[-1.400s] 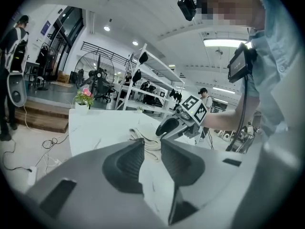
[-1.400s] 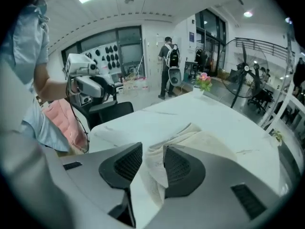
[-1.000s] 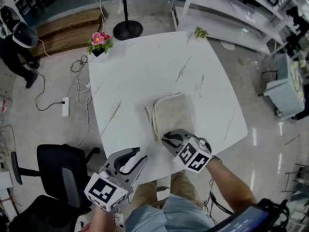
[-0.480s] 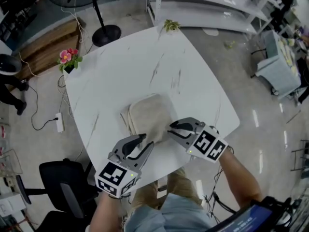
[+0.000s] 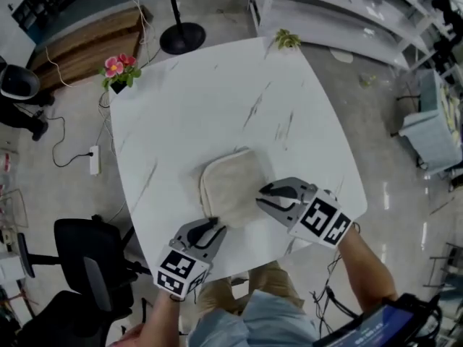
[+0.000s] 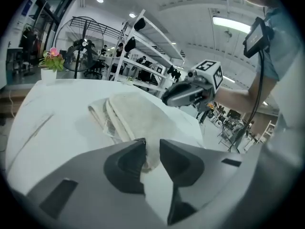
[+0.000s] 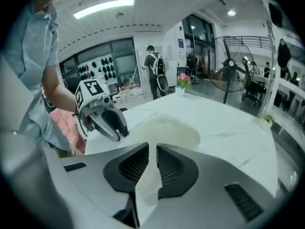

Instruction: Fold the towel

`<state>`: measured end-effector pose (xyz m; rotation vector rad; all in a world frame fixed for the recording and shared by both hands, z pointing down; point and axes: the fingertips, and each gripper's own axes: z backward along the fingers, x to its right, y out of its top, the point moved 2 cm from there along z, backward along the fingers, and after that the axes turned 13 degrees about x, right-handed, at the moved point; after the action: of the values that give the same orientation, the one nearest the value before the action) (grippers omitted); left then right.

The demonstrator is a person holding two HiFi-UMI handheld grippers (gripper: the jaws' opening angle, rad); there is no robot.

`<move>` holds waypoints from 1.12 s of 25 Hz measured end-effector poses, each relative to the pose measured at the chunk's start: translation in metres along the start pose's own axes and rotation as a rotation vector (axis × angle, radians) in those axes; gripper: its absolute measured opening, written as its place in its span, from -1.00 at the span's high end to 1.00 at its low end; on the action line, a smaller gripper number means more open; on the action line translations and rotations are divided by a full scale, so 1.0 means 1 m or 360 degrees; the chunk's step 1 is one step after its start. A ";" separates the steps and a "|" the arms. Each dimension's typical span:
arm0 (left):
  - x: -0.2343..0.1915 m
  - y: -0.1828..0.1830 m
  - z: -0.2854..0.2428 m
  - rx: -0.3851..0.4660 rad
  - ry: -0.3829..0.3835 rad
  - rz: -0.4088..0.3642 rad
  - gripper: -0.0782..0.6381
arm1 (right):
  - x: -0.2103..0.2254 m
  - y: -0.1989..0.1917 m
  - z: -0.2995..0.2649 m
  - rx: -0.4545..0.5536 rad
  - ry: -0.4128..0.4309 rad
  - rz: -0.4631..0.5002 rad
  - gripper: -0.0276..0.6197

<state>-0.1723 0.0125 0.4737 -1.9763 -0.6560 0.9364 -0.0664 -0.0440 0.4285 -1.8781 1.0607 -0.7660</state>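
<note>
The cream towel [image 5: 230, 186] lies folded into a small pad on the white marble table [image 5: 202, 107]. My left gripper [image 5: 215, 228] is low at the towel's near left corner. In the left gripper view that corner [image 6: 151, 154] shows in the narrow gap of the left gripper [image 6: 152, 144], whose jaws have just been closing; I see no pinch. My right gripper [image 5: 262, 196] hovers just right of the towel. In its own view the right gripper [image 7: 152, 149] has a narrow, empty gap. Its jaws have just been closing, and the towel [image 7: 167, 128] lies beyond them.
A pot of pink flowers [image 5: 119, 69] stands at the table's far left corner and a small green plant [image 5: 287, 40] at the far edge. On the floor around are a fan stand [image 5: 181, 38], an office chair [image 5: 87, 259], cables with a power strip [image 5: 94, 160] and white shelving [image 5: 347, 13].
My left gripper has sunk from off the table's near edge to the towel's near left corner. My right gripper has left the towel's near end and now sits beside its right edge.
</note>
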 end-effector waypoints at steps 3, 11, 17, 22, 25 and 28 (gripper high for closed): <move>-0.001 -0.002 -0.001 -0.0002 0.0026 -0.0011 0.52 | 0.016 0.039 -0.027 0.0002 0.0028 0.0161 0.73; -0.001 0.002 -0.009 0.0031 0.0083 0.0017 0.53 | 0.045 0.020 -0.128 -0.0321 0.0250 0.0385 0.83; -0.011 -0.003 -0.013 0.0026 0.0109 0.0060 0.55 | 0.043 0.009 -0.151 -0.0467 0.0355 0.0405 0.86; -0.005 0.019 0.015 0.0061 0.0130 0.0042 0.48 | 0.046 0.053 -0.127 -0.0280 0.0324 0.0236 0.79; -0.002 0.048 0.052 0.0157 0.0202 0.0000 0.47 | 0.038 0.095 -0.103 -0.0065 0.0225 0.0161 0.78; -0.007 0.109 0.090 0.0425 0.0364 0.0008 0.49 | 0.023 0.142 -0.075 0.0220 0.0068 0.0040 0.78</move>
<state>-0.2385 -0.0073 0.3503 -1.8109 -0.3765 0.7439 -0.1697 -0.1344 0.3420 -1.7357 1.0290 -0.8466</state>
